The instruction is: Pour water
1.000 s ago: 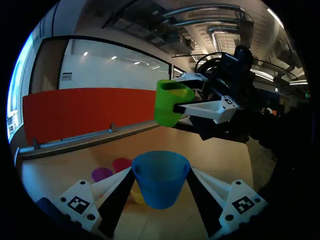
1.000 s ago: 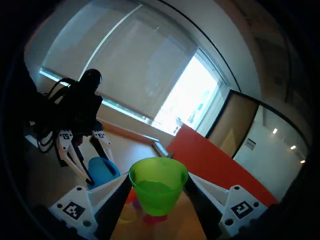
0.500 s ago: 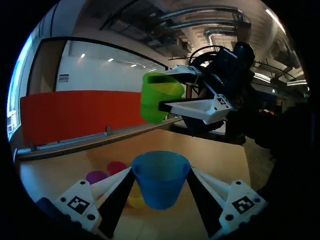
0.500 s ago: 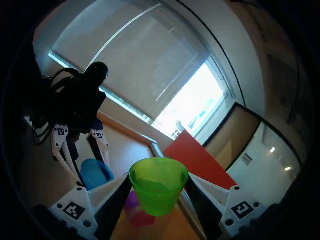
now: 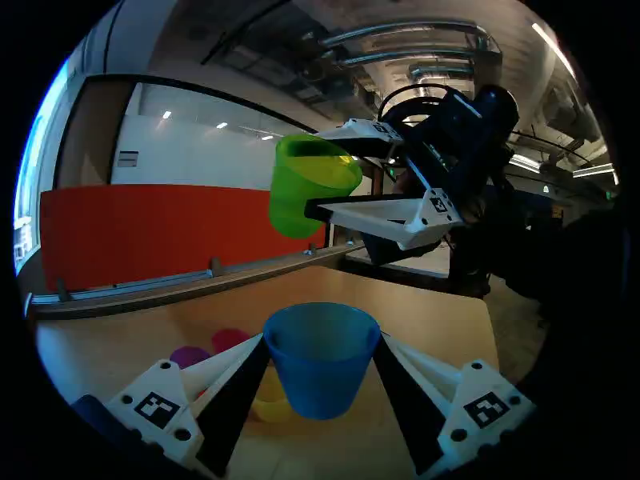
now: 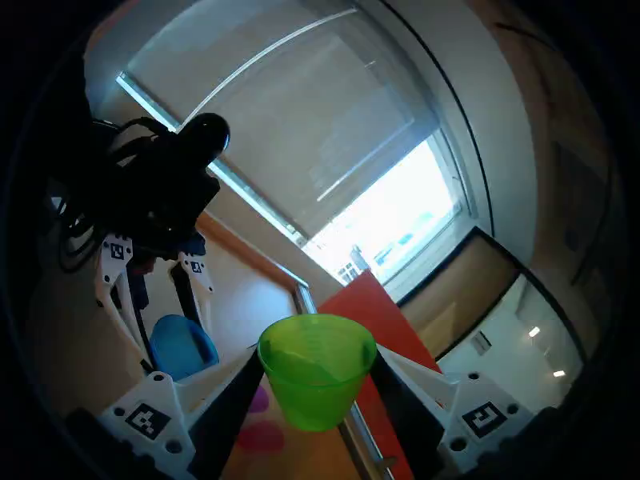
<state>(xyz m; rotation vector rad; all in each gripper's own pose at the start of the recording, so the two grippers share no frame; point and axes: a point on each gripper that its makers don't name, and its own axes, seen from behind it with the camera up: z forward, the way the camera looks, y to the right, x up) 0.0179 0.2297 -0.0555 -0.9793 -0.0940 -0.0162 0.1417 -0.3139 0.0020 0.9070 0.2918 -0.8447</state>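
My left gripper (image 5: 320,362) is shut on a blue cup (image 5: 321,357), held upright above the wooden table (image 5: 424,308). Up and behind it in the left gripper view, my right gripper (image 5: 320,174) holds a green cup (image 5: 308,186) tilted toward the left. In the right gripper view the green cup (image 6: 317,370) sits between my right gripper's fingers (image 6: 317,376), with liquid slanting inside it. The blue cup (image 6: 182,346) shows lower left there, clamped by the left gripper (image 6: 164,336).
A purple cup (image 5: 189,357), a pink cup (image 5: 230,339) and a yellow cup (image 5: 272,404) stand on the table behind the blue cup. A red panel (image 5: 152,228) with a rail runs along the table's far edge. A bright window (image 6: 384,232) lies beyond.
The right gripper has risen and moved left with the green cup, tilting it further. The blue cup stays put in the left gripper.
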